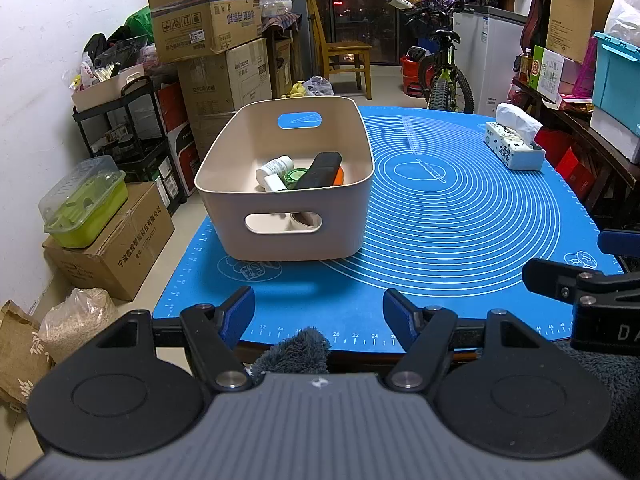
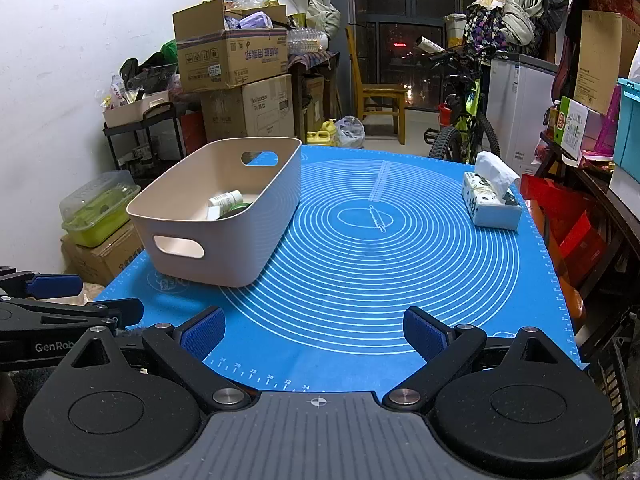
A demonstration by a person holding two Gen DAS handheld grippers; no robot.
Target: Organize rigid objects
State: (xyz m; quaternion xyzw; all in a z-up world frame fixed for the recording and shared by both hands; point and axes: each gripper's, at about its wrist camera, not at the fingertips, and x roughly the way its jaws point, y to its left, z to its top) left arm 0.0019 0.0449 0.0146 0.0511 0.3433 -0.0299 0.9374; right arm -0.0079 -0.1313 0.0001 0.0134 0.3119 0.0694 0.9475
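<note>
A beige plastic bin (image 1: 240,152) with cut-out handles stands on the left part of the blue mat (image 1: 460,220). Inside it lie a white pill bottle (image 1: 275,167), a green-lidded jar (image 1: 295,176), a black remote-like bar (image 1: 320,170), something orange (image 1: 339,177) and a roll seen through the handle hole (image 1: 304,219). The bin also shows in the right wrist view (image 2: 256,208). My left gripper (image 1: 319,320) is open and empty at the mat's near edge, short of the bin. My right gripper (image 2: 314,332) is open and empty over the mat's near edge, to the right of the bin.
A tissue box (image 1: 514,146) sits at the mat's right side, also in the right wrist view (image 2: 490,200). Stacked cardboard boxes (image 1: 208,20), a black shelf cart (image 1: 132,128) and a green lidded container (image 1: 84,208) crowd the left. A wooden chair (image 1: 344,52) and bicycle (image 1: 444,76) stand behind.
</note>
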